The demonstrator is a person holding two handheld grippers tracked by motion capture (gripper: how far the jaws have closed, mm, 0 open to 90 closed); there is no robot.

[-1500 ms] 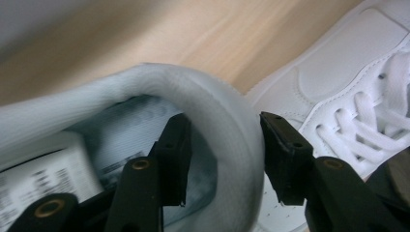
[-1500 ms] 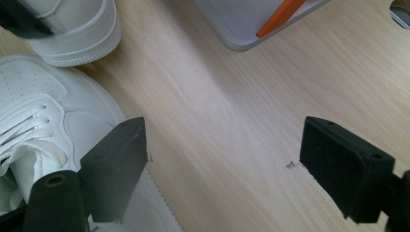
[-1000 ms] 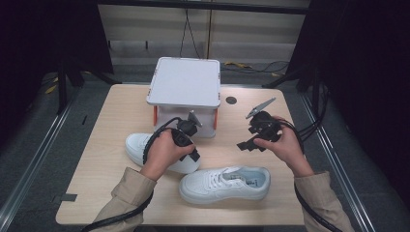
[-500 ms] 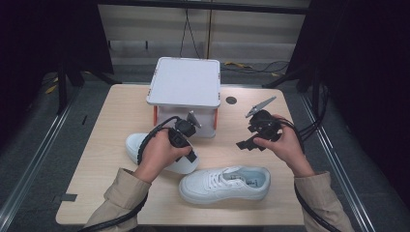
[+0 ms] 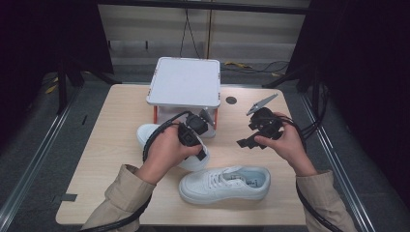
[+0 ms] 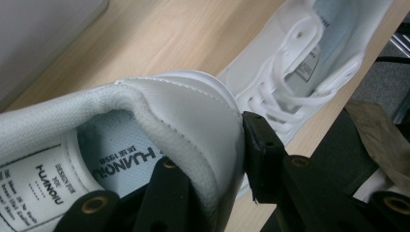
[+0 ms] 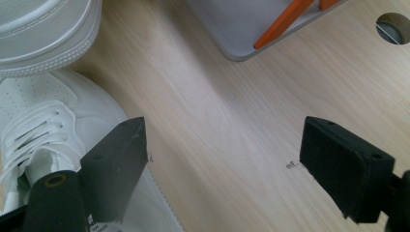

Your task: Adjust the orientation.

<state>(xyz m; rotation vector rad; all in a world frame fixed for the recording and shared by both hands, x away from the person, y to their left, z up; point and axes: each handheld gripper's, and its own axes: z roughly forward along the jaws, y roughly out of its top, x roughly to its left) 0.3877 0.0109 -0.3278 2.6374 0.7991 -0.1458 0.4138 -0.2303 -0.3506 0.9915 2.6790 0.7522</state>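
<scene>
left hand-held gripper (image 6: 227,159) is clamped on the far shoe's (image 6: 159,116) heel collar; right hand-held gripper (image 7: 222,164) hangs wide open, empty, over the tabletop (image 7: 227,111).

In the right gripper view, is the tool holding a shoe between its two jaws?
No, the right tool has its jaws standing wide apart with only bare table between them; the laced white shoe lies beside one jaw.
</scene>
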